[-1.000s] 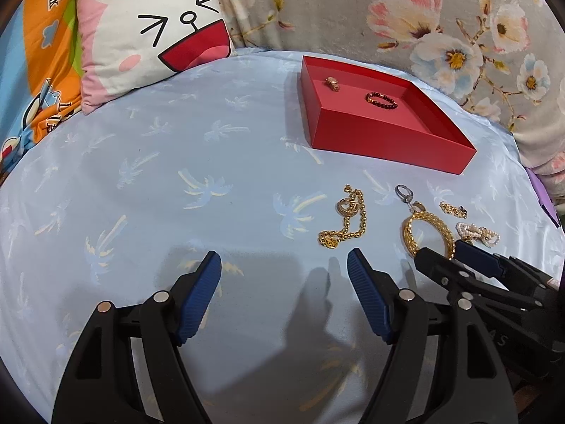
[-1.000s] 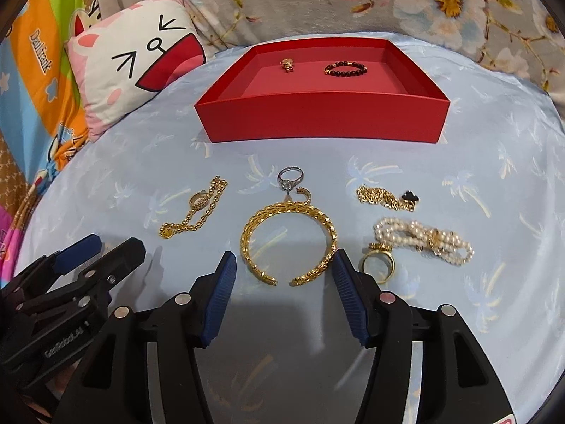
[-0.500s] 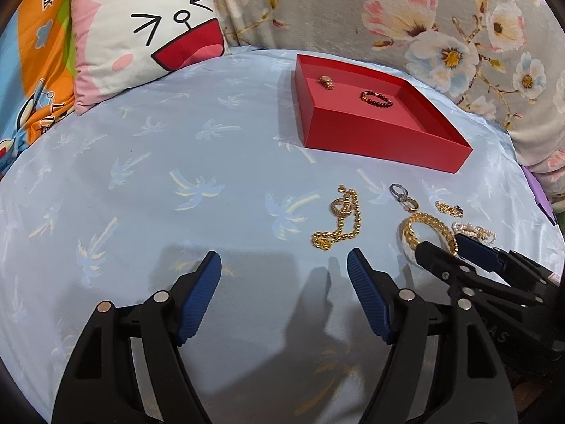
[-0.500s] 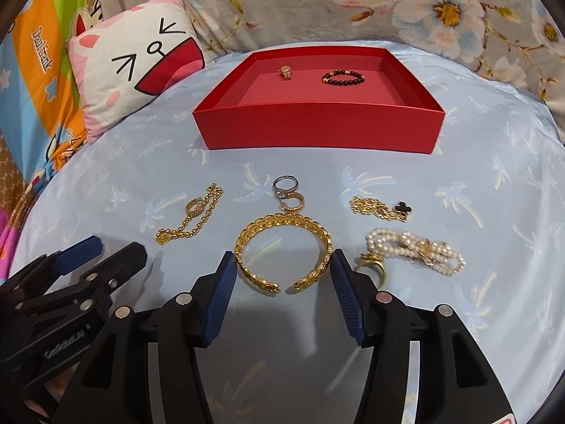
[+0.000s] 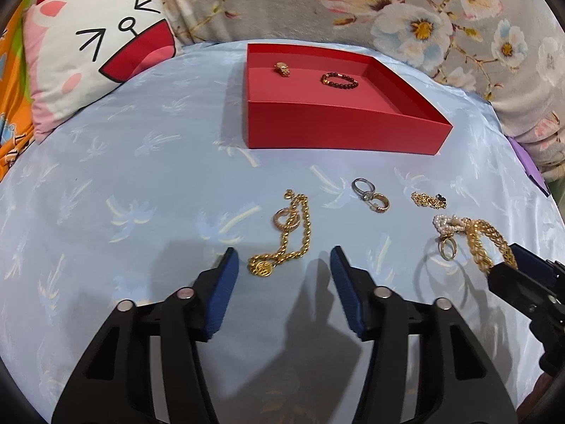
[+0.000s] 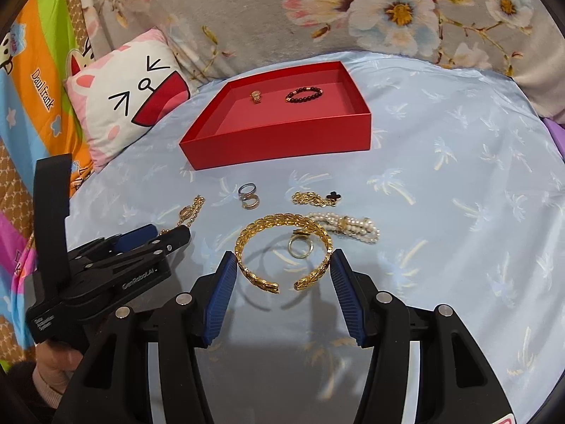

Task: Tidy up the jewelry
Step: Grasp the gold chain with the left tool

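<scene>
A red tray (image 5: 339,130) (image 6: 282,145) at the back holds a gold ring (image 6: 255,97) and a dark bead bracelet (image 6: 304,94). My right gripper (image 6: 282,272) is shut on a gold cuff bracelet (image 6: 282,226), lifted above the bedsheet; the cuff also shows in the left wrist view (image 5: 483,240). A gold ring (image 6: 300,247) lies under it. My left gripper (image 5: 284,268) is open, just short of a gold chain (image 5: 289,233). Silver and gold rings (image 5: 370,196), a clover chain (image 6: 316,198) and a pearl bracelet (image 6: 348,226) lie nearby.
A cartoon-face pillow (image 5: 95,56) lies at the back left. A floral blanket (image 6: 388,14) runs along the back. The light blue sheet (image 5: 123,194) covers the bed surface.
My right gripper has closed on the gold cuff and raised it off the sheet. My left gripper has moved forward to the right, up to the gold chain.
</scene>
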{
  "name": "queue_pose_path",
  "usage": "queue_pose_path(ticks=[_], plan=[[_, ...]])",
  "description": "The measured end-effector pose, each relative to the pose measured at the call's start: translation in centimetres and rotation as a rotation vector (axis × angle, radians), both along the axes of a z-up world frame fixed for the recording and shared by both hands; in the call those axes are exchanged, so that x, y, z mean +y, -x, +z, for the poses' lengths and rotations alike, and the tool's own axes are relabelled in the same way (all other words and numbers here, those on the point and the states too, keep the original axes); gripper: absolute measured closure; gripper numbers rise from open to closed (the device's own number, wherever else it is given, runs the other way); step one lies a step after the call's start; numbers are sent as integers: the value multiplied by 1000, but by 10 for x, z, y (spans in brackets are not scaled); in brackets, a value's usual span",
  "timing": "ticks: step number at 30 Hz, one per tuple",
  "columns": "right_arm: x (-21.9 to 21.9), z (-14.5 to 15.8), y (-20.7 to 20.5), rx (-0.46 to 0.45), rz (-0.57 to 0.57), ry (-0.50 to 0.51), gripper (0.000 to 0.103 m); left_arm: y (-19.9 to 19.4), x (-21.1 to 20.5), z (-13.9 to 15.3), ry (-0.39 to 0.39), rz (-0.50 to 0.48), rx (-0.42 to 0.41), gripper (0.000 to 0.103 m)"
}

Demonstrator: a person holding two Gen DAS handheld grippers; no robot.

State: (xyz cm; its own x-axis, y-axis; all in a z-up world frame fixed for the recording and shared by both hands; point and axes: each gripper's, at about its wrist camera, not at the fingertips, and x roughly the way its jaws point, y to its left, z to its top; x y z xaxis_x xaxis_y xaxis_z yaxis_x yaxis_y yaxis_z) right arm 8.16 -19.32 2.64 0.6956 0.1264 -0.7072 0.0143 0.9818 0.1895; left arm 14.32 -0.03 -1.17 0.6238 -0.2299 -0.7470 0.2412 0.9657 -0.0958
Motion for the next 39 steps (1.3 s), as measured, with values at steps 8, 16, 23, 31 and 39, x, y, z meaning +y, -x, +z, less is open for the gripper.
queue_pose_path(ticks=[8, 16, 23, 31, 39], plan=[[-8, 4, 1, -12, -12, -19, 49, -3, -9, 0, -14, -43, 1, 92], [-11, 9, 8, -23, -17, -23, 49, 11, -13, 7, 23, -68, -6, 93], [-18, 18, 17, -44, -21, -31, 49, 30, -14, 38, 86, -96, -30, 103], [-21, 22, 23, -53, -24, -37, 49, 37, -14, 50, 82, -90, -44, 103], [-18, 13, 20, -30, -11, -38, 49, 30, -21, 12, -20, -35, -10, 62]])
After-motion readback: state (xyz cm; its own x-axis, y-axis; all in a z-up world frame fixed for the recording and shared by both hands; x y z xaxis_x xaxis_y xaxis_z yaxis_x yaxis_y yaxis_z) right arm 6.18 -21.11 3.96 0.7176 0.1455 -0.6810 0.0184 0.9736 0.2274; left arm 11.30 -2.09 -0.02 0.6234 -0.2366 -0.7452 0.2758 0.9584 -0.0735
